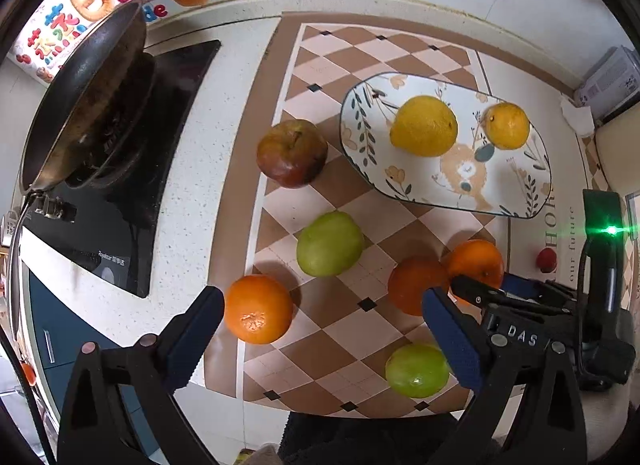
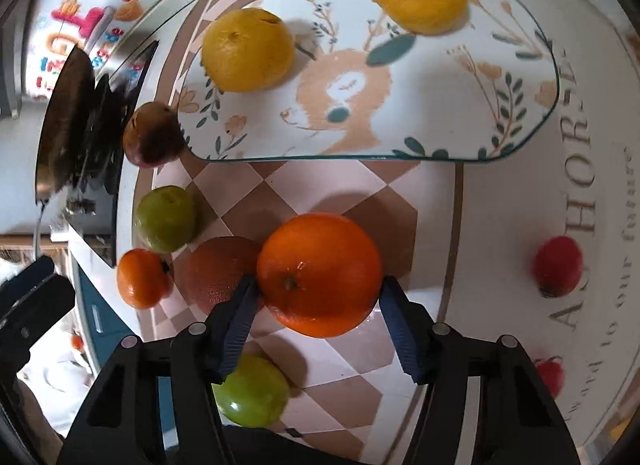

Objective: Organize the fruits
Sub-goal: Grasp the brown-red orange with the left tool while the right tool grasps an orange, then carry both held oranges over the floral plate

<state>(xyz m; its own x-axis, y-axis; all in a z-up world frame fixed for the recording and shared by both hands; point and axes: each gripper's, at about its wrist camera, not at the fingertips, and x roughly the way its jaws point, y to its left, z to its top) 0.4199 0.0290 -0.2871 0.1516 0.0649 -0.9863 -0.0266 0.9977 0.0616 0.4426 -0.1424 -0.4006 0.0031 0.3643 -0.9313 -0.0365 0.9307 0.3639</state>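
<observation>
The right claw (image 2: 318, 305) bracketed a large orange (image 2: 319, 275), one blue pad (image 2: 240, 325) touching its left side and the other pad close against its right side; whether the pads pressed firmly on both sides could not be confirmed. The orange sat low over the checkered mat (image 2: 280, 201) that covered the counter (image 1: 240, 65). A second, shaded orange (image 2: 216, 269) lay just beside it on the left, and a smaller orange (image 2: 142, 277) lay further left.

The left claw (image 1: 324, 329) stood wide apart and held nothing. The smaller orange (image 1: 258, 309) lay just beside its left finger (image 1: 192, 337), not touching it as far as could be seen. A green apple (image 1: 417, 369) lay near its right finger, and another green apple (image 1: 329, 244) lay ahead on the mat. In the left wrist view, the right claw (image 1: 476, 289) appeared at the far orange (image 1: 478, 263) of the adjacent pair.

The oval patterned plate (image 1: 360, 137) rested at the back of the mat and carried a lemon (image 1: 425, 125) and a yellow citrus fruit (image 1: 507, 125), set apart from each other. A dark red apple (image 1: 292, 153) lay on the mat just beside the plate's left rim. A small red fruit (image 2: 557, 265) lay well apart to the right, on the mat's white lettered section. A dark wok (image 1: 80, 105) sat tilted on the black stove (image 1: 120, 225) at the left.
</observation>
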